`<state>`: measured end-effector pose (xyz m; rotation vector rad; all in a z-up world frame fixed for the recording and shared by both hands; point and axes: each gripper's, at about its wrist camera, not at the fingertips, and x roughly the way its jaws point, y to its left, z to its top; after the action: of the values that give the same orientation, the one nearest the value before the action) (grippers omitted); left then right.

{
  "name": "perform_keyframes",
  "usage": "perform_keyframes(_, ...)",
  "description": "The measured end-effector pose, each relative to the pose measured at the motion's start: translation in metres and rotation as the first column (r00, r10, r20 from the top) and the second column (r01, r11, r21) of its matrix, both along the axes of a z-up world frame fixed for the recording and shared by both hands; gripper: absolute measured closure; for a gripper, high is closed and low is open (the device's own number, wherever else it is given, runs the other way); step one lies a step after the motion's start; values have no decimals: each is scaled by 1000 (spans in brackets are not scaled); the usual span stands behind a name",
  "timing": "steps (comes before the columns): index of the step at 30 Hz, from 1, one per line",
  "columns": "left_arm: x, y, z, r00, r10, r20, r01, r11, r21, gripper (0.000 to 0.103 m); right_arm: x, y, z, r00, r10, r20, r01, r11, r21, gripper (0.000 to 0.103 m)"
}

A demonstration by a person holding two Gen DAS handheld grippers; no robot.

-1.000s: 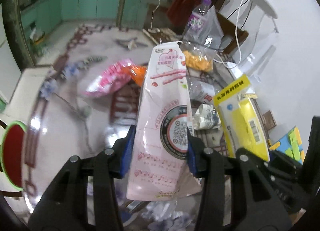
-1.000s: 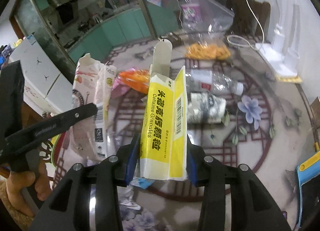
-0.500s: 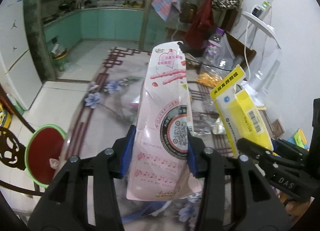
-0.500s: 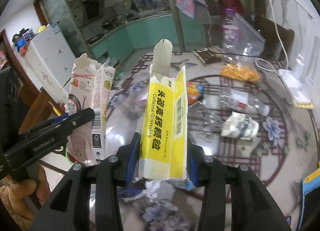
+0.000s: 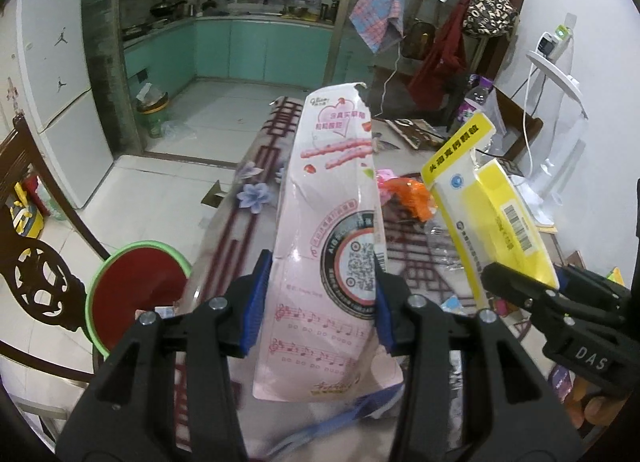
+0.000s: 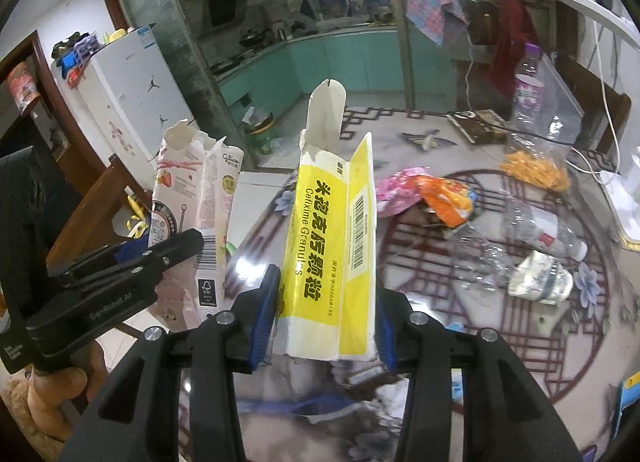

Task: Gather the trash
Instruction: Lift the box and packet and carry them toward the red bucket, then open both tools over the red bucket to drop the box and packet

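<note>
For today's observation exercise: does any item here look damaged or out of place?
Yes. The pink box in the left gripper has a ragged, torn-open top. A crushed clear bottle lies on its side on the table among wrappers.

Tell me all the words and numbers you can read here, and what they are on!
"Cefixime Granules": on the yellow medicine box.
"Glico", small and faint: top of the pink snack box.
"DAS": on the right hand-held gripper.
"GenRobot.AI": on the left hand-held gripper.
Chinese characters on both boxes show, but I cannot read them reliably.
The barcode digits and fine print are too small to read.
</note>
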<state>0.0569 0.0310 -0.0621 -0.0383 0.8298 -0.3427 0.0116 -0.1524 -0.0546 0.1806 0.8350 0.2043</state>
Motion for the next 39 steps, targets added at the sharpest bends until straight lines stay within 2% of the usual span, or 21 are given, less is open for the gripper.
perform_keyframes(24,39,123,-12,999,50,-12,-50,998,31,59,45,124,-12,998,50,-45,-51,999,0,61)
perform_keyframes(39,57,212,-39,981,176,-86,-170,983,72,59,79,196,-46,984,119,-130,-119,993,8,61)
